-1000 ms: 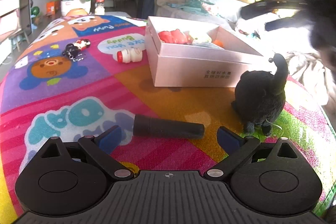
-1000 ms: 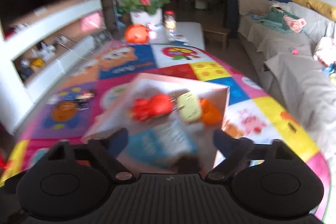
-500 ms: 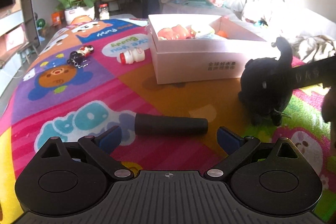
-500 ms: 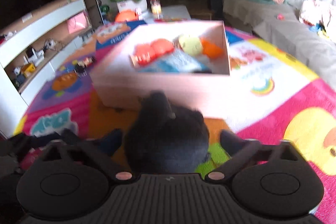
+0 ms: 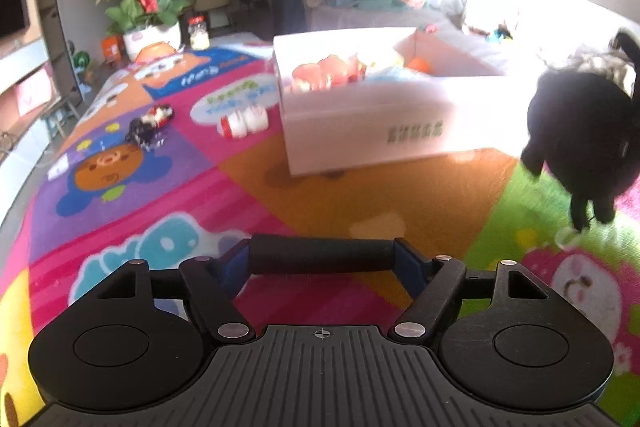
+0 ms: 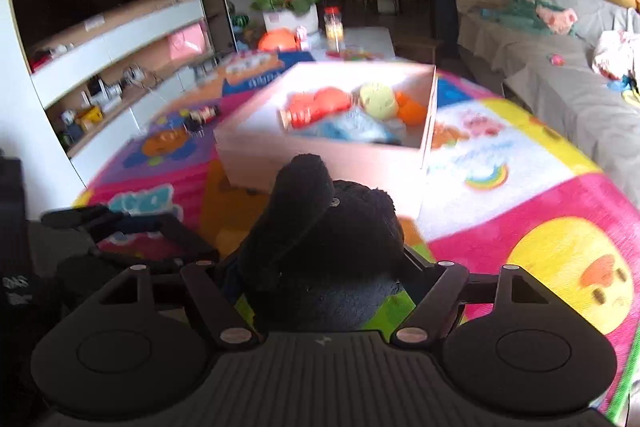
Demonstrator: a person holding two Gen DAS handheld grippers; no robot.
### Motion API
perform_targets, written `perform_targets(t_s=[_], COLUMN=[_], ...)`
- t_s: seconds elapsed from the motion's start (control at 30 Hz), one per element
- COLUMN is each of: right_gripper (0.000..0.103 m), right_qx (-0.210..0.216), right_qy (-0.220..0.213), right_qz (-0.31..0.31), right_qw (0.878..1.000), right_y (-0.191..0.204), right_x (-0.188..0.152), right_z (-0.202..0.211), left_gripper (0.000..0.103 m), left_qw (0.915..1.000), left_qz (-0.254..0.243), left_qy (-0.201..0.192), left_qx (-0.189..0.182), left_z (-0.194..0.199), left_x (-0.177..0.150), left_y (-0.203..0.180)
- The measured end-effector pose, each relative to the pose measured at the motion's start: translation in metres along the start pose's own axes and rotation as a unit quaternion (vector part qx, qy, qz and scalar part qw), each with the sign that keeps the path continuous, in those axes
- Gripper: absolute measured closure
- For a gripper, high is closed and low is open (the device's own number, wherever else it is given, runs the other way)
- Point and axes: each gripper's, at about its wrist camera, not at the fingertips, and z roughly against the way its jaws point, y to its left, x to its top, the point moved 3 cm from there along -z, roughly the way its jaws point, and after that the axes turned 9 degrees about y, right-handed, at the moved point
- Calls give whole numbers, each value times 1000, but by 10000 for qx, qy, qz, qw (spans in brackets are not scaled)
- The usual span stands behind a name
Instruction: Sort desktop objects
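Black foam cylinder (image 5: 320, 254), a second ago lying loose between wide jaws, now sits endwise in the closing left hand-held gripper (image 5: 322, 261), just above the table (image 5: 360, 199). The right hand-held gripper (image 6: 320, 279) has clamped the black plush toy (image 6: 320, 247), lifted. Both look ready for the pink box (image 5: 360, 115).

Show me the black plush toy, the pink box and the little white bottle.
black plush toy (image 6: 320, 247): right wrist view, body.
pink box (image 5: 360, 131): left wrist view, front wall.
white bottle (image 5: 244, 121): left wrist view, side.
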Motion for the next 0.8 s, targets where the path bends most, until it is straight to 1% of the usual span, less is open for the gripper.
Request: perform_targets(t_s=[0.03,0.1,0.2,0.27,0.3,0.33,0.37,0.43,0.5,0.6,0.7,0.8], right_gripper=[28,28,28,28,28,28,28,28,28,28,28,28], right_qx=[22,60,26,-19,-4,22,43,19,-67,-163,-170,26], right_qy=[-183,-607,-1136,-1303,-1316,-1299,-1261,-1196,-1199,-1141,-1092,-1208], right_qz=[-16,-86,-128,-131,-132,-141,-158,-178,-200,-240,-184,-131], right_qw=[9998,9981,9934,9914,9912,9914,9919,9927,9926,9930,9937,9926], right_y=[-3,-10,-16,-16,-16,-17,-17,-19,-23,-31,-32,-24], right_x=[3,13,25,30,31,32,32,32,32,39,60,94], right_z=[11,34,58,63,62,60,58,53,51,44,30,17], left_gripper=[24,24,23,23,17,4,4,4,4,3,3,3], left_qw=[9999,9976,9901,9847,9825,9822,9828,9854,9878,9932,9961,9962], left_qz=[44,18,-198,-280,-357,-491,-571,-528,-375,-58,295,531], left_qy=[-164,-684,-1372,-1703,-1816,-1810,-1755,-1615,-1511,-1165,-824,-684], left_qx=[-24,71,235,246,213,139,94,97,43,42,57,-56], left_z=[7,26,41,41,38,32,27,19,16,7,-2,-4], left_x=[7,30,70,93,103,111,116,113,96,65,40,23], left_y=[1,1,-4,-10,-13,-17,-19,-18,-10,8,27,39])
